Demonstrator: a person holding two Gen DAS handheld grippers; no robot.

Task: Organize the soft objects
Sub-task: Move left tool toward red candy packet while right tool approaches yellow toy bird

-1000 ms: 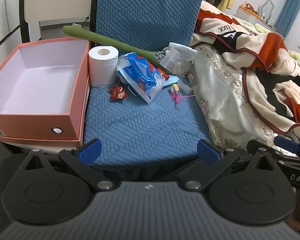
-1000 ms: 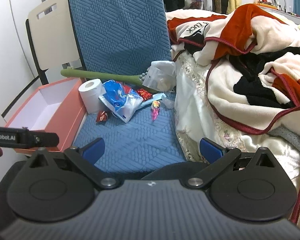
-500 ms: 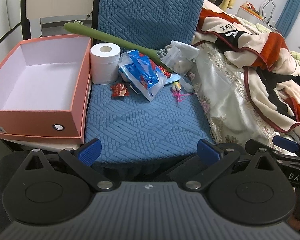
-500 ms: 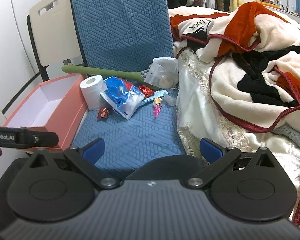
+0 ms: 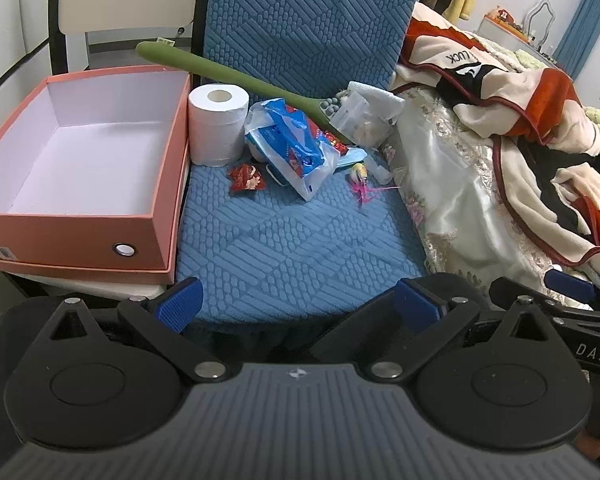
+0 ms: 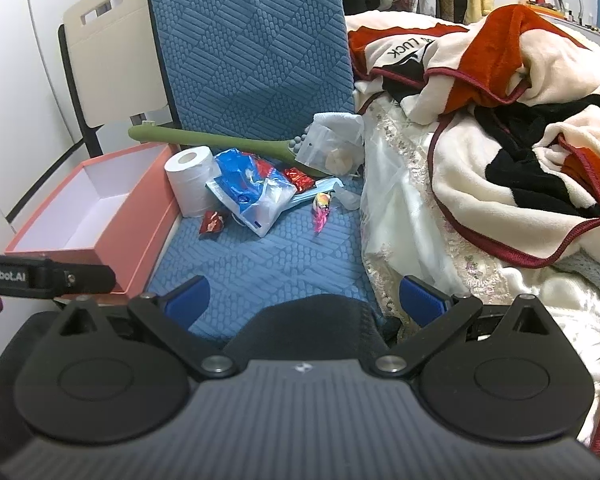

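Both grippers have eased nearer the chair, jaws wide; the blue packet point(image 5: 290, 148) looks light, crinkly; pinch its loose edge

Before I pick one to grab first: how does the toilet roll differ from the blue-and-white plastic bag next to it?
The toilet roll is plain white; the plastic bag is blue and white with print. The roll stands upright as a firm cylinder, while the bag lies slumped and crinkled. The roll stands right beside the pink box; the bag lies farther from it, nearer the green handle. Both rest on the blue seat cushion, and neither gripper is on them.
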